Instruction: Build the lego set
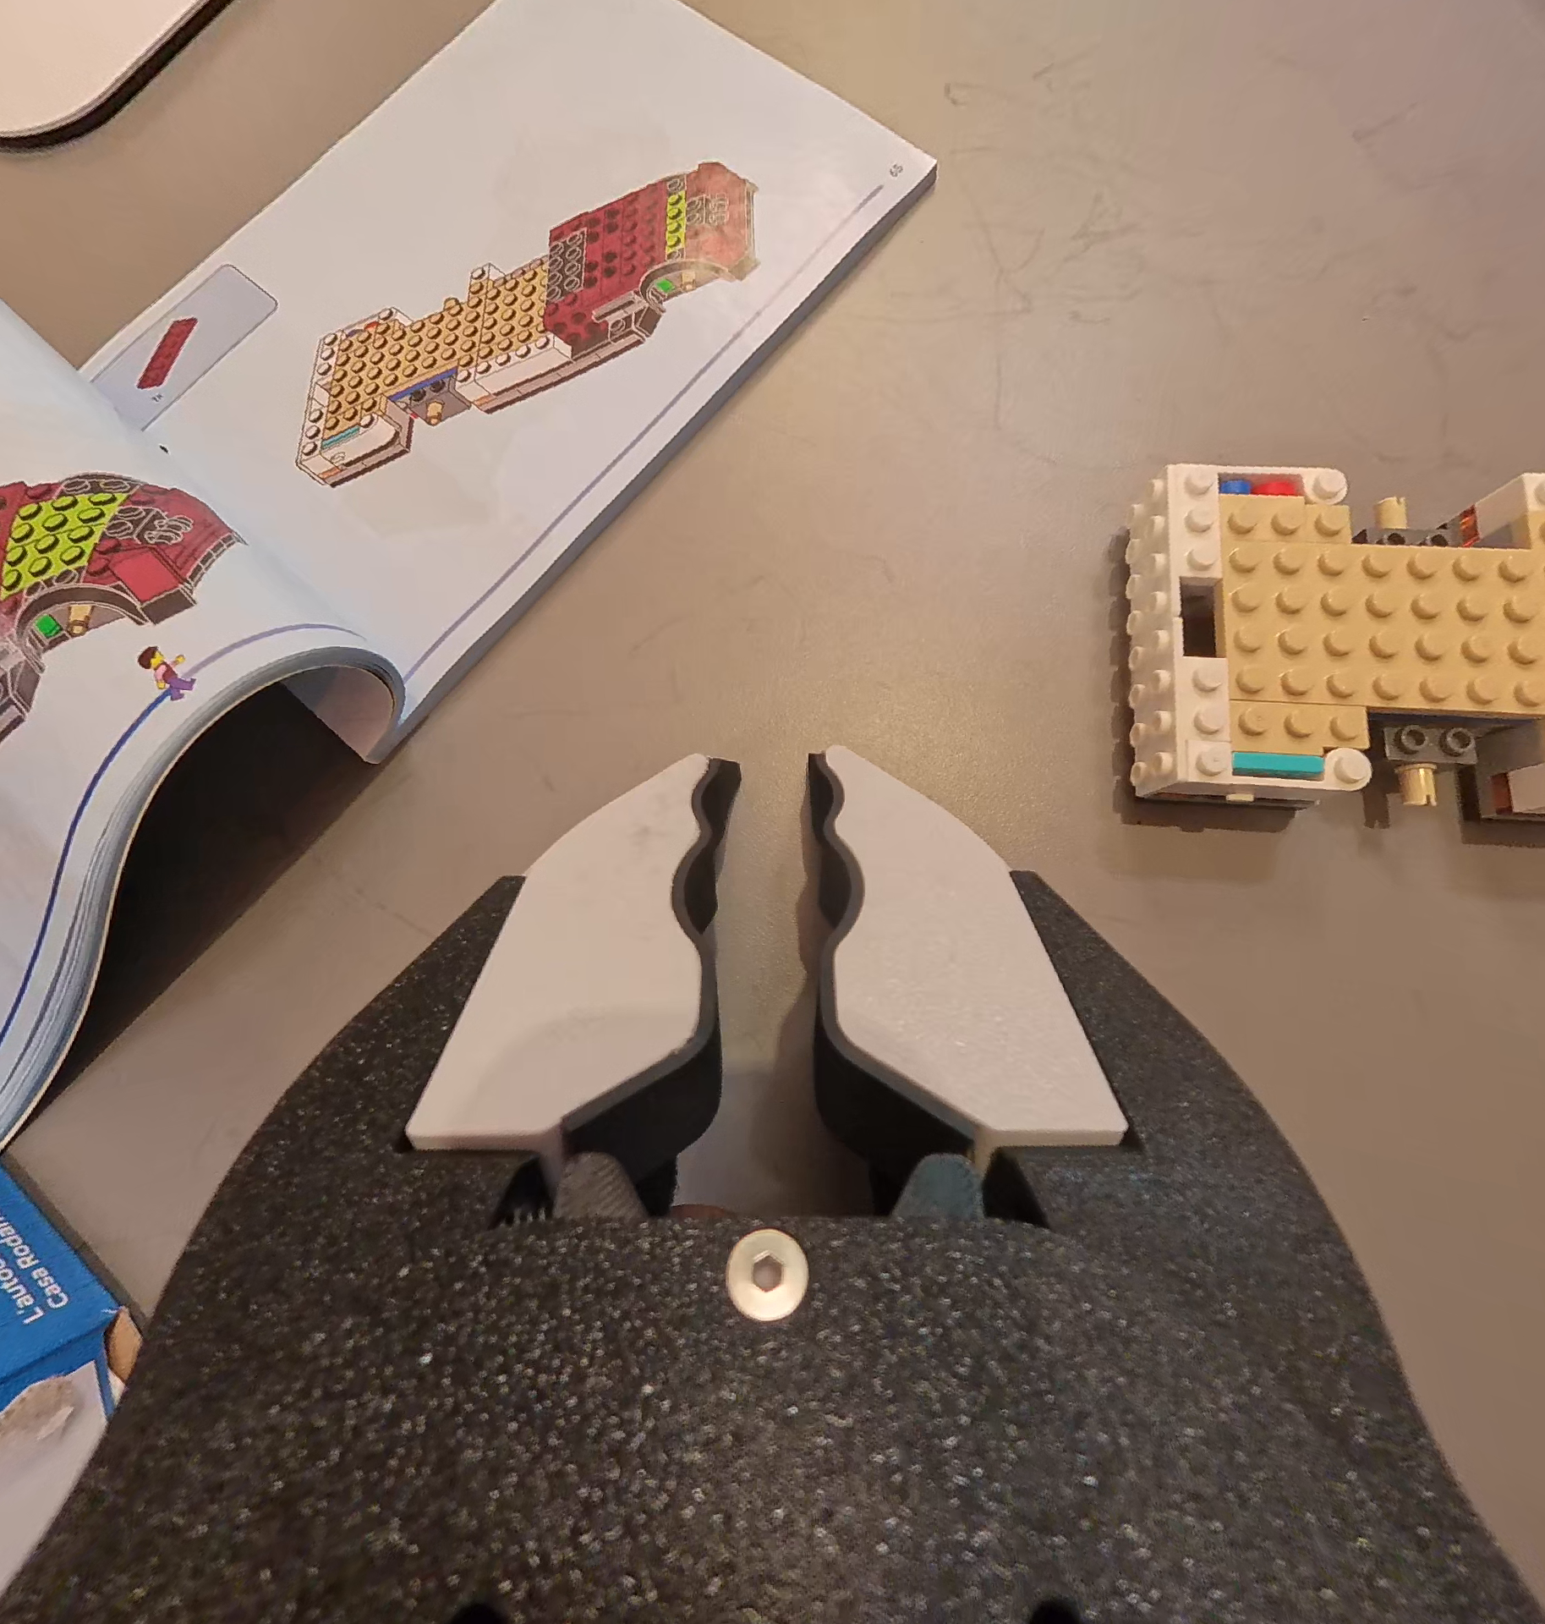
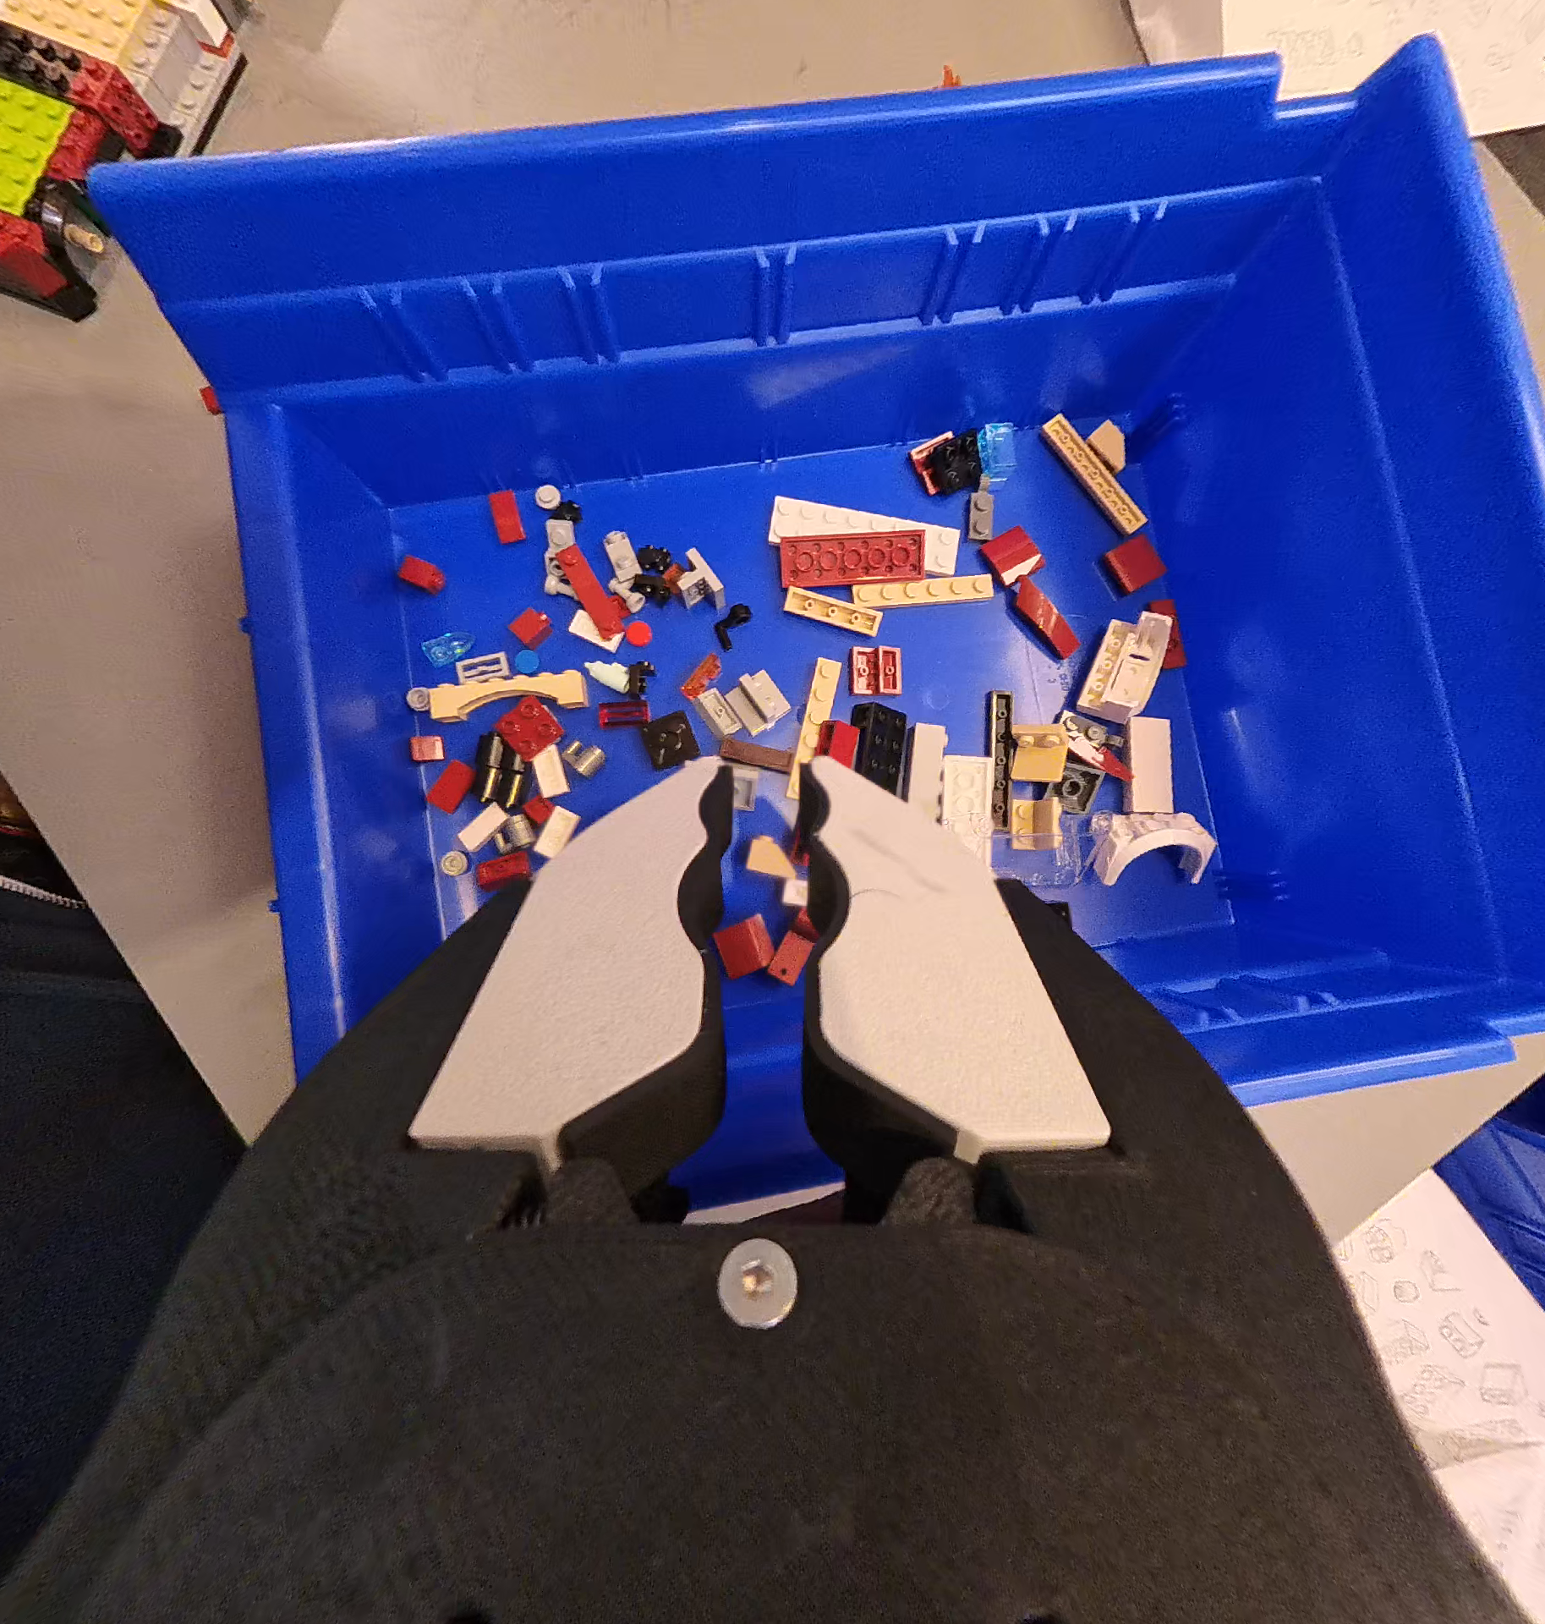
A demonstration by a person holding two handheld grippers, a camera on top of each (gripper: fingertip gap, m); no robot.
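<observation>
Loose bricks are scattered across the blue bin floor at frame centre, beneath the right gripper, whose jaws are slightly parted and bare. The left gripper, likewise parted and bare, is held over bare table between an open instruction booklet at upper left and a tan brick model at right.

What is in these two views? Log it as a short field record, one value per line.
surface: grey table
left gripper: open, holding nothing, above bare table
left of it: open instruction booklet
right of it: tan and white brick build
right gripper: open, holding nothing, over the blue bin
bin contents: loose bricks, mostly red, white, tan, black
far corner: red and lime brick model
</observation>
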